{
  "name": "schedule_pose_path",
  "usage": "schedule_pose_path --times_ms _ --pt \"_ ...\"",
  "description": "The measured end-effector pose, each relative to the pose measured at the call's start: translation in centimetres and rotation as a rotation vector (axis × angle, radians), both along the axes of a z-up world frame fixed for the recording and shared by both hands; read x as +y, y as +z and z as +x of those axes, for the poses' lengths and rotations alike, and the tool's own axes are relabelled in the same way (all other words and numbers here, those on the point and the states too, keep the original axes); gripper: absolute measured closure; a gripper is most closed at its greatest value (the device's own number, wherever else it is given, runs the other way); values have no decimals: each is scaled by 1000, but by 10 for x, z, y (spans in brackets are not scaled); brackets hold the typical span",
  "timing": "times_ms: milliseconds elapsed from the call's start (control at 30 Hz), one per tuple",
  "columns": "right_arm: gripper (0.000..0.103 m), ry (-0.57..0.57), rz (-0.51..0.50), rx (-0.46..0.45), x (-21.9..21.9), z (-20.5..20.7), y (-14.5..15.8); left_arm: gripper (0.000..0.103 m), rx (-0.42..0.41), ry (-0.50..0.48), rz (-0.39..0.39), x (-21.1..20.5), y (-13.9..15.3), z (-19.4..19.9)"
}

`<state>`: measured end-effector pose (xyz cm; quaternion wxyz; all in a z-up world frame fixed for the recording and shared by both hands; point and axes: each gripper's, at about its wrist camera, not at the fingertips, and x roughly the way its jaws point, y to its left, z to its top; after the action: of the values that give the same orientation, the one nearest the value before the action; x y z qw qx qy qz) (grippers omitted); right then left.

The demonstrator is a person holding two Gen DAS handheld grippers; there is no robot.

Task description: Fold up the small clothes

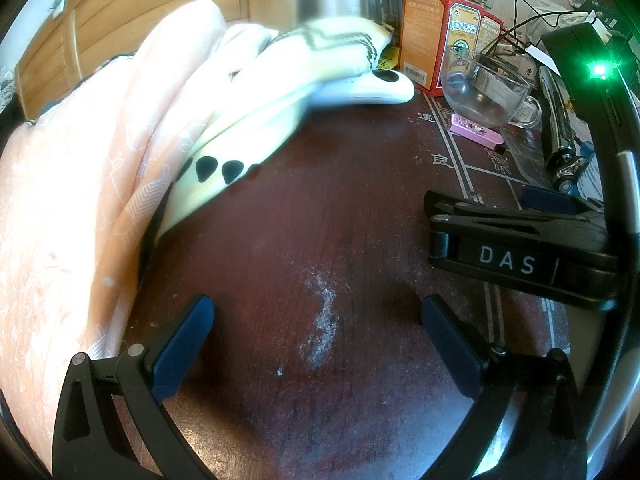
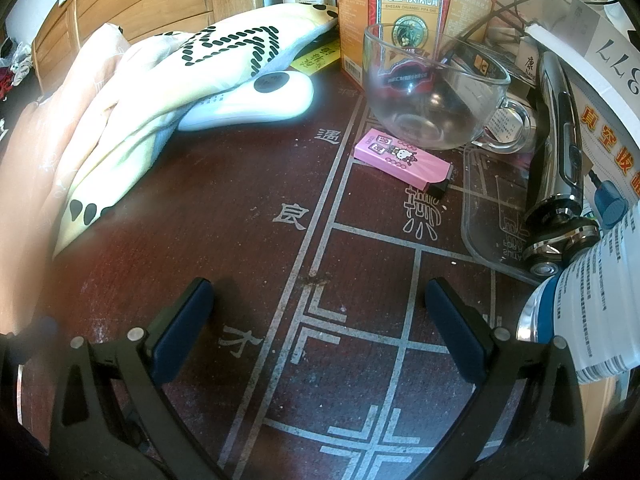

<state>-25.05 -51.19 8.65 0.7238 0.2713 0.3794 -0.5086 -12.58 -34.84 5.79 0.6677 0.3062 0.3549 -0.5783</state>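
Clothes: the peach cloth (image 1: 72,168) and the cream garment with black dots (image 2: 132,120) lay bunched at the left of the table (image 1: 312,220), over a white device (image 2: 256,104).
Handling: soft, light, probably floppy; best taken at a free hem.
Left hand-held gripper (image 1: 316,344): jaws apart, empty.
Right hand-held gripper (image 2: 320,328): jaws apart, empty.
Views: only the right one showed the shaver (image 2: 560,184) clearly.

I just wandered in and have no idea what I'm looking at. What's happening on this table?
A person holds two handheld grippers over a dark red table, meaning to fold small clothes. The left gripper and right gripper are open and hold nothing. The clothes, a peach garment and a pale yellow one with black dots, lie bunched at the left, unfolded, beside a glass cup.
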Motion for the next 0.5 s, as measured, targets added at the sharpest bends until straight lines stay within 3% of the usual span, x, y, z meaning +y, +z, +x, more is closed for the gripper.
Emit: schedule_pose_path --times_ms 500 --pt "0 -2 0 0 1 0 0 0 0 0 0 0 0 0"
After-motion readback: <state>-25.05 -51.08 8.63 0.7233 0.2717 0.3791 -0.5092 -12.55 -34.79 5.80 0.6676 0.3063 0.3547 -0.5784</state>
